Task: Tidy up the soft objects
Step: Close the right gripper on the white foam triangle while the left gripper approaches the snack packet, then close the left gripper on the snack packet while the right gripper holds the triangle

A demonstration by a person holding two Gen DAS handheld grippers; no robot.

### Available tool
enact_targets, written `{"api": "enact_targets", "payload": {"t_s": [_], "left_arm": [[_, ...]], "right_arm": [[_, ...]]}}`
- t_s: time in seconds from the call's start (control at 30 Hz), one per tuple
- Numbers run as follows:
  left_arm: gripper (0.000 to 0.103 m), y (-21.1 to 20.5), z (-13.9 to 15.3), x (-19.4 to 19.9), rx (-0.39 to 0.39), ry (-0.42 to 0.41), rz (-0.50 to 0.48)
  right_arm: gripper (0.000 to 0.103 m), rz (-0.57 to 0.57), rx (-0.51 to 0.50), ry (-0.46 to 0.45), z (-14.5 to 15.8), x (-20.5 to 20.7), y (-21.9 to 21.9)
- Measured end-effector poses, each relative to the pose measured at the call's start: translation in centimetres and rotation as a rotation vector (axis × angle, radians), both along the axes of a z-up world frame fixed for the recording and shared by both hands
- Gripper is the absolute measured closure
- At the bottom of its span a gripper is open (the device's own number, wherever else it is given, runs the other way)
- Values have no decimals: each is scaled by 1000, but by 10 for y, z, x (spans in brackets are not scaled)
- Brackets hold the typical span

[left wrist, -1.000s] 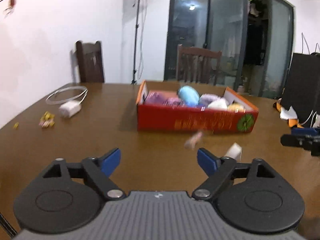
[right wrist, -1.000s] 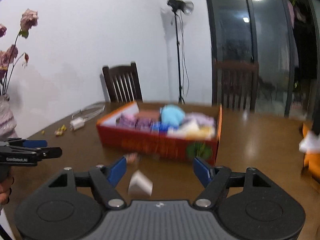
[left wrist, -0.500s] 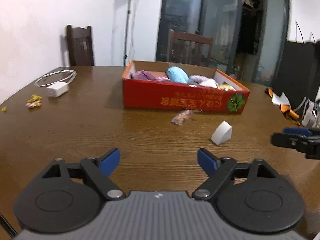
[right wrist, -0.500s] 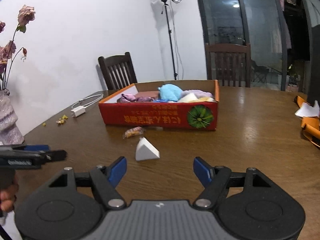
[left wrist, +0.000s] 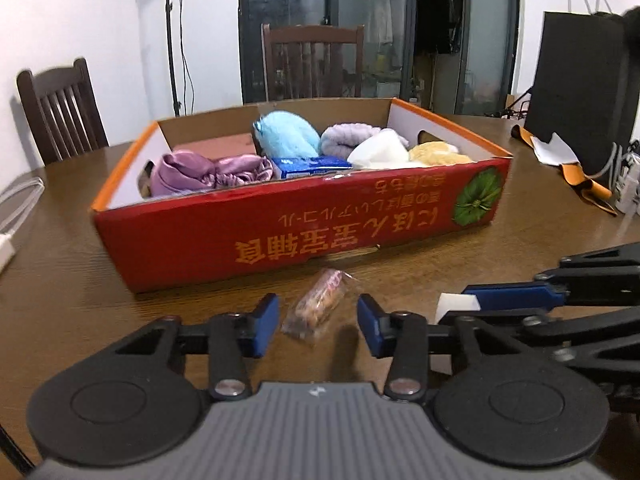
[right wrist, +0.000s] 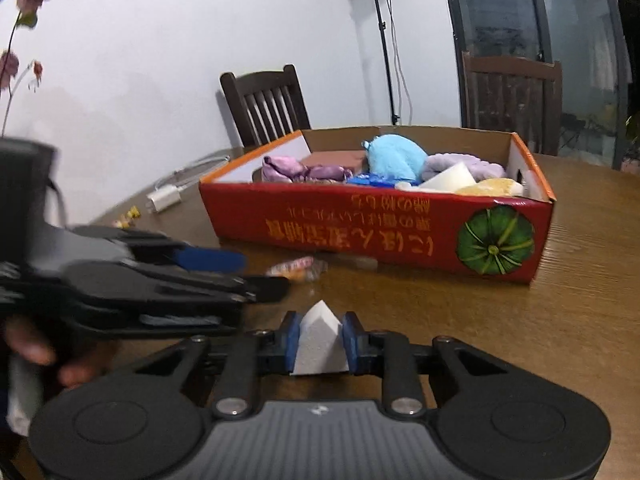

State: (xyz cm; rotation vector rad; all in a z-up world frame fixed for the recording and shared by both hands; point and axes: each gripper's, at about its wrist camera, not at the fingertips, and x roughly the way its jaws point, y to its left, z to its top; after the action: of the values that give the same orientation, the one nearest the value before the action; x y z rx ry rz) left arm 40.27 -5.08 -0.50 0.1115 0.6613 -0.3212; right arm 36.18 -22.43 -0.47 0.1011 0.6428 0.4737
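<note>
A dark brown wooden dining table [left wrist: 80, 272] stands in a white-walled room with wooden chairs and glass doors behind. On it sits a shallow red cardboard box [left wrist: 304, 236] already holding most of the soft things: a purple satin cloth [left wrist: 208, 172], a fluffy light-blue plush [left wrist: 286, 138], a lilac rolled towel [left wrist: 344, 140], a white sponge and a yellow one. Two pieces seem left outside it. The right gripper [right wrist: 319, 344] has its jaws pressed against both sides of a white wedge-shaped foam sponge [right wrist: 319, 344], low over the table in front of the box. The left gripper [left wrist: 318, 324] is wide open, straddling a small clear-wrapped snack packet [left wrist: 318, 306] lying just before the box wall, not yet grasped
</note>
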Motion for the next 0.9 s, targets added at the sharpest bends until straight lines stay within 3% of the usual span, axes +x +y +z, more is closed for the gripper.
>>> {"api": "enact_targets", "payload": {"t_s": [0.13,0.27,0.57,0.77,0.9], "left_arm": [[81,2,-7,4,-30,-10,11],[82,11,-7,8,-100,11,30],[82,12,-6,8,-106,12,37],[82,13,-6,7,-108,13,31],[83,22,-7,10,-187,35,26]], "right_arm": [[82,-16,85,28,-5,9,-15],[82,-25,107,31,-8,10,-16],[82,-16,88,22,-13,10,-12],[82,-30,141,43,-15,12,-18],[83,-45,187,57,-19,15,-20]]}}
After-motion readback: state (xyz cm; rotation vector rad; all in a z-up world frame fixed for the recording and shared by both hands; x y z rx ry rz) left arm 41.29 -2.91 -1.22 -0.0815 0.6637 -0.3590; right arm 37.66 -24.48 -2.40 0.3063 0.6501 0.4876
